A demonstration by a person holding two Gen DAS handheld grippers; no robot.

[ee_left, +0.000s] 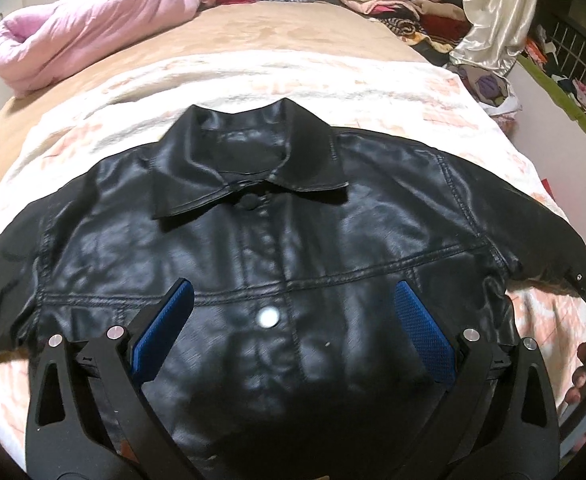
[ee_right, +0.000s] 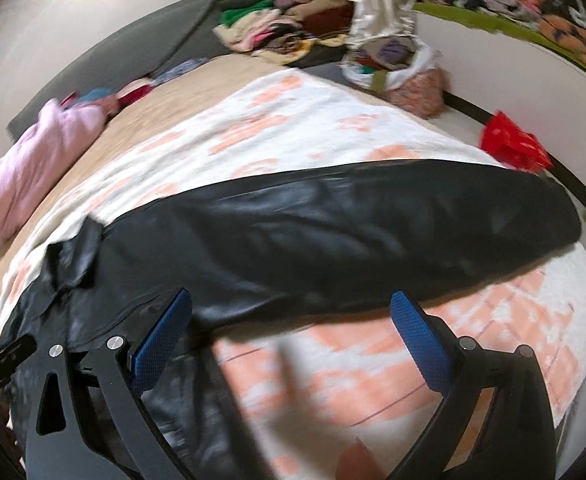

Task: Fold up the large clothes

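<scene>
Two grippers, left gripper (ee_left: 291,316) and right gripper (ee_right: 291,322), are hanging wide open, holding nothing | black jacket (ee_left: 277,248) is lying flat on blanket (ee_left: 253,76) | we are starting; next grabbing sleeve (ee_right: 373,224) at 12 o'clock.

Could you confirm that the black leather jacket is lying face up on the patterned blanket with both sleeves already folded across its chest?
Not quite. The black leather jacket does lie face up on the patterned blanket, but its sleeves are not folded in. The left wrist view shows both spread outward, and the right wrist view shows the right sleeve stretched out flat.
</scene>
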